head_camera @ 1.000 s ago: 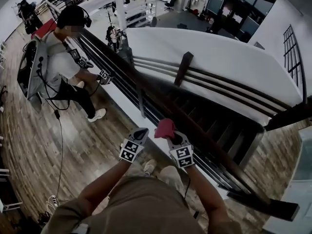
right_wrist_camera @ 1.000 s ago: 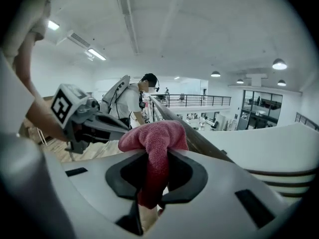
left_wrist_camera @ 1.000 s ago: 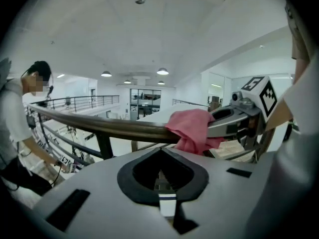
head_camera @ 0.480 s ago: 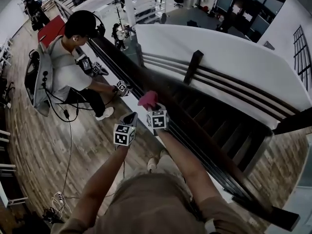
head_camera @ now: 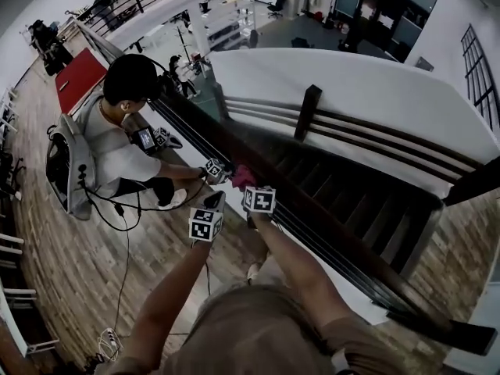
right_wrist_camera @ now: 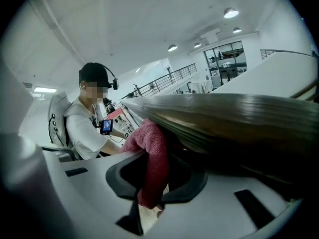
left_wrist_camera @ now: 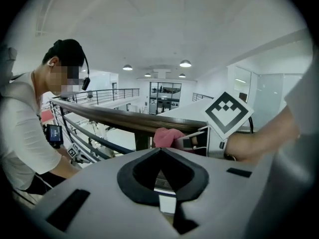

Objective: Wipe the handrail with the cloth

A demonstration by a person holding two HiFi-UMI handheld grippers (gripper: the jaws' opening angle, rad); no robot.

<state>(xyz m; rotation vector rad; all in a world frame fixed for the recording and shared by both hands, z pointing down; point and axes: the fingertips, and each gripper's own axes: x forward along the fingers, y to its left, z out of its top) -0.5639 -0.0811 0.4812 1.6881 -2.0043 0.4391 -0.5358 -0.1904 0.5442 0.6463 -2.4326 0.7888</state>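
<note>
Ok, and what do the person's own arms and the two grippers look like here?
The left gripper and the right gripper each carry a white cube printed with black square markers. In their own views, both bodies are pale grey, with a black surround at the jaws and black slots on either side. The person wears a tan short-sleeved top.

- The dark wooden handrail (left_wrist_camera: 124,119) slants from the upper left toward the lower right of the head view; the pink cloth (head_camera: 243,176) lies bunched on its top edge.
- The plank floor (head_camera: 70,264) left of the rail bears a thin black cable (head_camera: 125,280) and a person (head_camera: 117,147) who seems to crouch against the railing.
</note>
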